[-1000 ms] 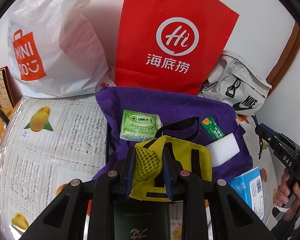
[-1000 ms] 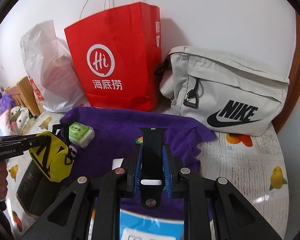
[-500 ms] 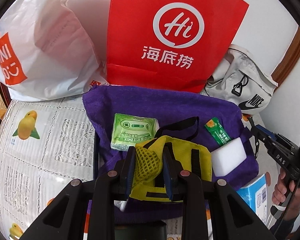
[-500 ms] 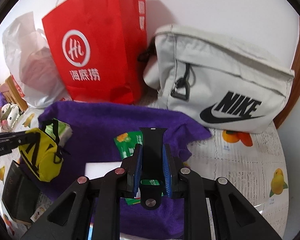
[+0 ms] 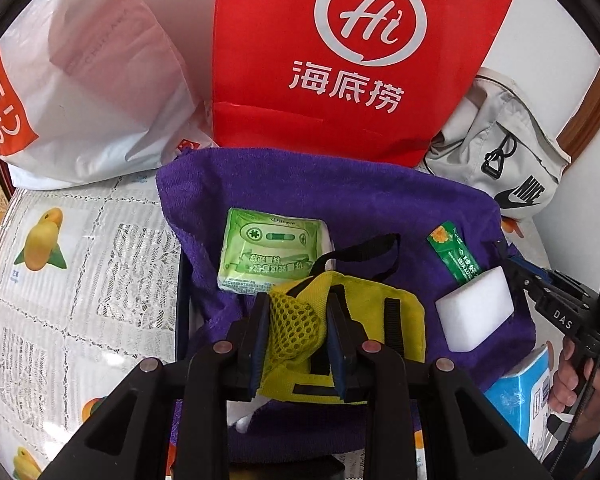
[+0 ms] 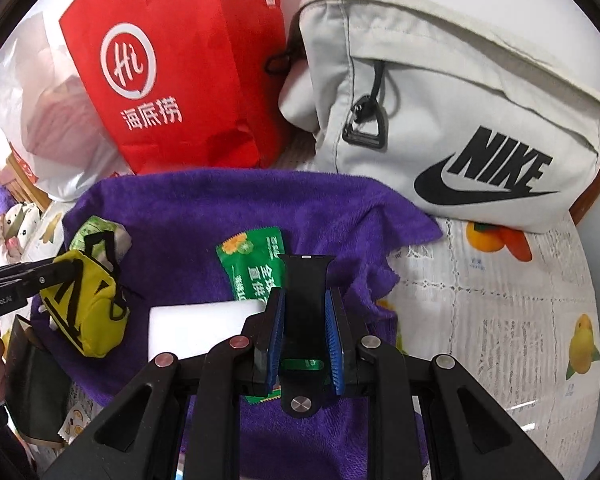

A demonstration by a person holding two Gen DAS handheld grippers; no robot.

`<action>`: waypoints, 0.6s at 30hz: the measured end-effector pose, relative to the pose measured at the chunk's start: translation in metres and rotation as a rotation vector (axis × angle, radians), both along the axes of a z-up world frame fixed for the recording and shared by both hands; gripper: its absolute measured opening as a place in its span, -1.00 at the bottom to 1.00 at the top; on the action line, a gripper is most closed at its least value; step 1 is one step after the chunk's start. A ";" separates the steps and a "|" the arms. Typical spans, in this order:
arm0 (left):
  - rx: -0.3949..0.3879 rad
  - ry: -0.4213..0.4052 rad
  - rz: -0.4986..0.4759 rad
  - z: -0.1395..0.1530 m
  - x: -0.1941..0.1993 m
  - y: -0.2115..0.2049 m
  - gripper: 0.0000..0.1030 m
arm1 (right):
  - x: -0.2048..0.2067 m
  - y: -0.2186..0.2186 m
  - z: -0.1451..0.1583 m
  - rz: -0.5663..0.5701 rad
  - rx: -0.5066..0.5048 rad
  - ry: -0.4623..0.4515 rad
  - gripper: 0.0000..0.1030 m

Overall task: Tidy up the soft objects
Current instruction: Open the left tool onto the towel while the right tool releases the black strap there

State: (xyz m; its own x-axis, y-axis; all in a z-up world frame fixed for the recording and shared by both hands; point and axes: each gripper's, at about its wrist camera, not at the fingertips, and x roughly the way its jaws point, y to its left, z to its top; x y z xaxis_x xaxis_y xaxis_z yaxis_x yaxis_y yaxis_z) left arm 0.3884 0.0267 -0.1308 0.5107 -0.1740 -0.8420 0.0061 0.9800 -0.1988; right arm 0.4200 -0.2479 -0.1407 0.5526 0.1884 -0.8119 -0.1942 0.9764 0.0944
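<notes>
A purple towel [image 5: 339, 200] [image 6: 220, 208] lies spread on the table. On it rest a green tissue pack [image 5: 274, 254] [image 6: 96, 228], a green sachet [image 5: 451, 256] [image 6: 252, 260] and a white sponge block [image 5: 475, 316] [image 6: 196, 328]. My left gripper [image 5: 296, 332] is shut on the mesh part of a small yellow pouch [image 5: 359, 320] [image 6: 84, 304], held just above the towel's near side. My right gripper [image 6: 305, 320] is shut on a black watch strap [image 6: 305, 284], low over the sachet and sponge. In the left wrist view that right gripper [image 5: 515, 268] comes in from the right.
A red paper bag [image 5: 351, 60] [image 6: 172, 80], a white plastic bag [image 5: 80, 92] and a grey Nike pouch [image 6: 451, 120] [image 5: 507, 160] stand along the wall behind the towel. A blue box [image 5: 519, 396] sits at the towel's right edge. A fruit-print lace cloth [image 5: 80, 280] covers the table.
Both grippers have come down and forward towards the towel, still holding the pouch and the strap. The right one has swung over the sachet and sponge.
</notes>
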 end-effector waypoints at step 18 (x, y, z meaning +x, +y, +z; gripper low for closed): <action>0.026 -0.011 -0.010 0.014 -0.014 -0.001 -0.11 | 0.000 0.000 -0.006 -0.008 -0.011 0.061 -0.30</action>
State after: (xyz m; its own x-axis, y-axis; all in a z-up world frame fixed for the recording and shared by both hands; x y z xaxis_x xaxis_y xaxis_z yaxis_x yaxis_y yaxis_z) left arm 0.3748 0.0259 -0.1172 0.5185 -0.1569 -0.8406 0.0180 0.9848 -0.1727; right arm 0.4201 -0.2484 -0.1465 0.5034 0.1752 -0.8461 -0.1809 0.9789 0.0950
